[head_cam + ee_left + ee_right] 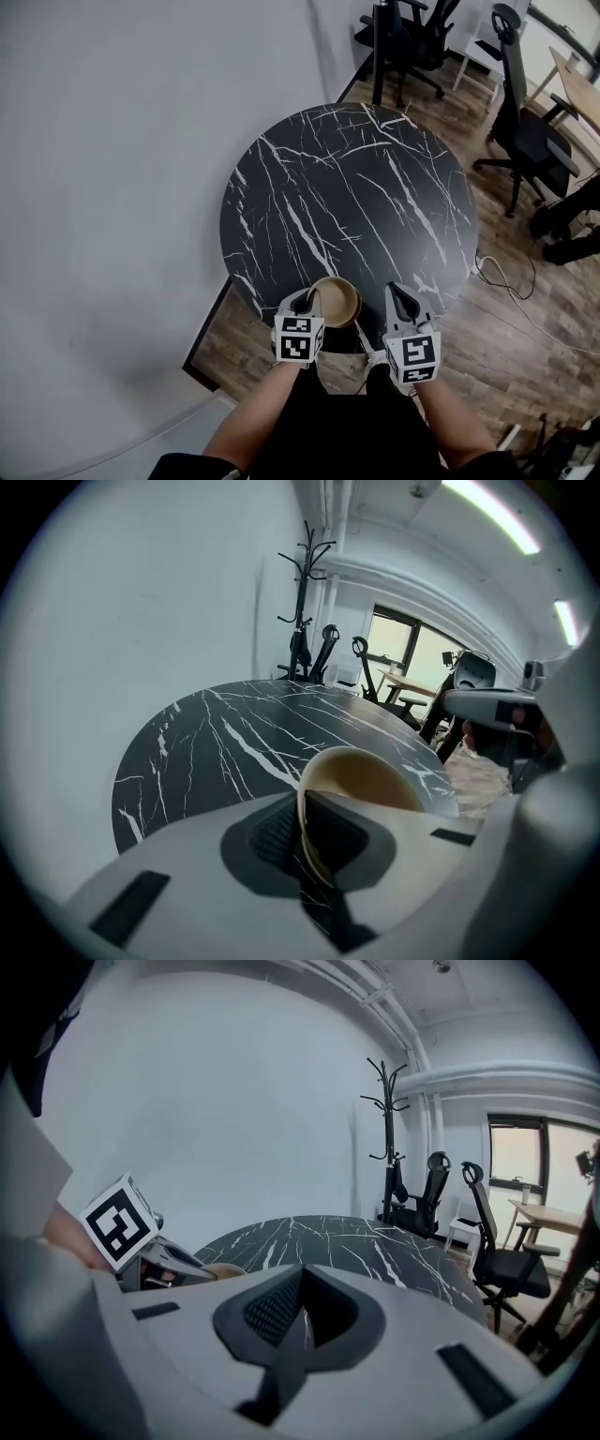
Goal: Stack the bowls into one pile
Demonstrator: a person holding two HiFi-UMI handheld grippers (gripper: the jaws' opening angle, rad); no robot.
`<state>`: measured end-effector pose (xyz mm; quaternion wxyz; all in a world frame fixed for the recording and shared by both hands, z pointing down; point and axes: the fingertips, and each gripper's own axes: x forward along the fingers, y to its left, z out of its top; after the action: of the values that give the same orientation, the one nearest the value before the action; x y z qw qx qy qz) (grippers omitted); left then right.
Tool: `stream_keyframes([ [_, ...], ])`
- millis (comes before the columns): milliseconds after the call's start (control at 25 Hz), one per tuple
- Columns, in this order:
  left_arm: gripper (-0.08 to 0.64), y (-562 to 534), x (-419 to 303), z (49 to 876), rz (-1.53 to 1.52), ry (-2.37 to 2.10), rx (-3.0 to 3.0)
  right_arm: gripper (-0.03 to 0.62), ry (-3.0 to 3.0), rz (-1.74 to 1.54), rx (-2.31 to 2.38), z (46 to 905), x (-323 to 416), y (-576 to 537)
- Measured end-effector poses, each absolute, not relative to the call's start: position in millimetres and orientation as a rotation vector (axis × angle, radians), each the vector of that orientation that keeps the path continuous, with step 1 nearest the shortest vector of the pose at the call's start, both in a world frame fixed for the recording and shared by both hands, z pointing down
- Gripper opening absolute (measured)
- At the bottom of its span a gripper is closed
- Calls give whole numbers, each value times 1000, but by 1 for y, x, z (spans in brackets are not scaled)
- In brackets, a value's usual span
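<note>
A tan bowl [335, 302] hangs over the near edge of the round black marble table [347, 187]. My left gripper [307, 302] is shut on the bowl's rim; in the left gripper view the thin rim [305, 841] runs between the closed jaws, with the bowl's hollow [366, 780] beyond them. My right gripper [401, 298] stays just right of the bowl, shut and empty. From the right gripper view the jaws [298, 1321] meet with nothing between them, and the left gripper [150, 1255] with a sliver of bowl [223, 1269] shows at the left.
A white wall [112, 187] lies left of the table. Office chairs [530, 141] and a coat stand [387, 1138] stand beyond the table on the wooden floor [525, 328]. A cable [506, 286] runs across the floor at the right.
</note>
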<state>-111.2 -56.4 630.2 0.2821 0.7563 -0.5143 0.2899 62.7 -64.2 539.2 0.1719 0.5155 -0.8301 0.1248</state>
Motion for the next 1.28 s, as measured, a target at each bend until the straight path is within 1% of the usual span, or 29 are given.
stream_keyframes([
  [280,28,-47,-100,642,806,-1344,2030,9,-2343,353,1462,541,69,-59],
  [520,37,-45,-97,647,816,-1336,2041,9,-2371,243,1439,528,62,-60],
  [720,38,-45,-98,649,804,-1349,2041,9,-2374,240,1439,526,61,-57],
  [1040,107,-50,-100,641,795,-1370,2080,9,-2370,242,1439,523,59,-55],
  [1280,107,-58,-107,616,732,-1414,2119,9,-2394,279,1468,518,56,-61],
])
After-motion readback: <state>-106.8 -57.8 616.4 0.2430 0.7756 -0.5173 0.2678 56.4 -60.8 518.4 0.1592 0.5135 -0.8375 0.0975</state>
